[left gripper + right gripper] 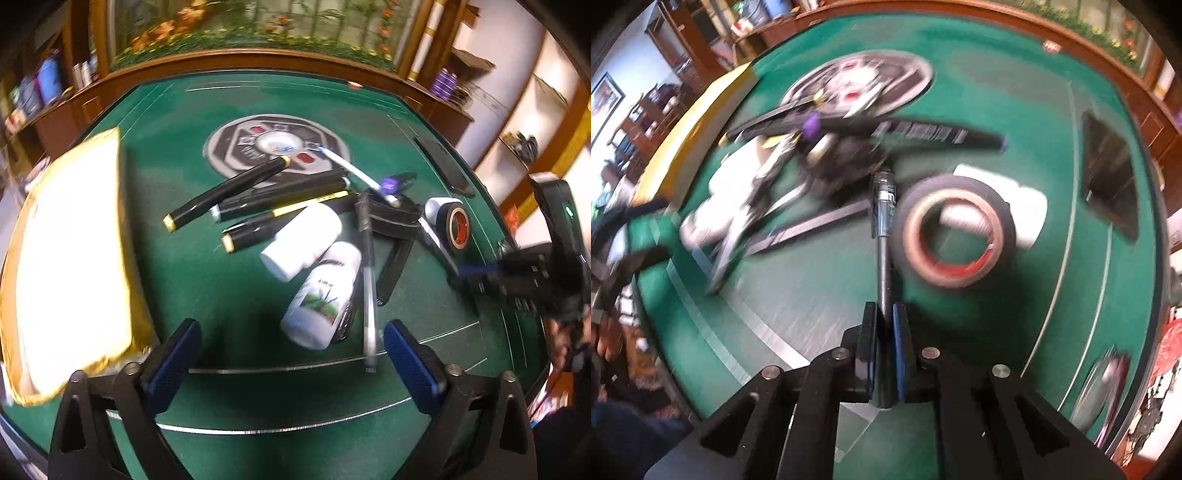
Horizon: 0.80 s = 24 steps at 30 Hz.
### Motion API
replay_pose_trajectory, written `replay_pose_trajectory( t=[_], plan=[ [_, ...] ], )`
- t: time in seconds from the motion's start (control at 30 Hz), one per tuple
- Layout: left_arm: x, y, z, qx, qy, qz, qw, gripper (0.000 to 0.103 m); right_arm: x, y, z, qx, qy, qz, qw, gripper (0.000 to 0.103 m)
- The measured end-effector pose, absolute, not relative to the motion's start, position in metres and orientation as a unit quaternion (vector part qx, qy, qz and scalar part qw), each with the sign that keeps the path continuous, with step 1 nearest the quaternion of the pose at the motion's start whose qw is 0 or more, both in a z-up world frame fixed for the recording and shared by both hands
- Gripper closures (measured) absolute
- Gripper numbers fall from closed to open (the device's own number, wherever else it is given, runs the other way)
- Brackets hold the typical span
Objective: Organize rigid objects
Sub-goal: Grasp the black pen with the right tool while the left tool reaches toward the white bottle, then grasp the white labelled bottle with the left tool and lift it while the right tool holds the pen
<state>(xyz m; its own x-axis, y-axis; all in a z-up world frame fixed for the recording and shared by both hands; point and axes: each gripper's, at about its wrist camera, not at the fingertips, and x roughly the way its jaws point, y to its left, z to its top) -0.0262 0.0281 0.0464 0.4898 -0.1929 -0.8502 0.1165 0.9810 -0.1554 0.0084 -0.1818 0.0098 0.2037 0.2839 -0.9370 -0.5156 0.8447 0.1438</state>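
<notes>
My right tongs (885, 314) clenched on a thin dark pen (884, 236), just beside the tape roll (955, 230) on the green worktop (820, 280). Left tongs (291, 354) released, nothing btwn them, above two white bottles (314, 258).

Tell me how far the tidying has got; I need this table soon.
Nothing looks sorted yet. In hand: the right gripper is shut on a thin pen beside the tape roll. The left gripper is open and empty. Left: markers, two white bottles and tape remain piled on the green table.
</notes>
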Motion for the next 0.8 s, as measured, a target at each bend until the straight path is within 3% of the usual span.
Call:
replay_pose_trajectory(
  t=[0.03,0.2,0.5,0.53,0.6,0.8],
  plan=[
    [-0.022,0.027,0.046,-0.036,0.501,-0.099,0.859,0.009,-0.003,-0.185,0.01,-0.096,0.585,0.27,0.759,0.096],
    [-0.005,0.024,0.035,-0.02,0.526,-0.12,0.842,0.038,-0.031,-0.202,0.008,-0.072,0.595,0.269,0.754,0.095],
    [0.019,0.005,0.019,0.028,0.541,-0.145,0.828,0.042,-0.039,-0.215,0.011,-0.043,0.595,0.262,0.758,0.095],
    [0.021,0.005,0.019,0.02,0.542,-0.143,0.828,0.045,-0.039,-0.216,0.012,-0.042,0.595,0.262,0.758,0.095],
    [0.02,0.006,0.019,-0.003,0.542,-0.146,0.828,0.061,-0.039,-0.219,0.014,-0.042,0.596,0.262,0.758,0.095],
    [-0.004,0.013,0.024,-0.057,0.529,-0.129,0.837,0.065,-0.034,-0.212,0.015,-0.041,0.592,0.27,0.758,0.095]
  ],
)
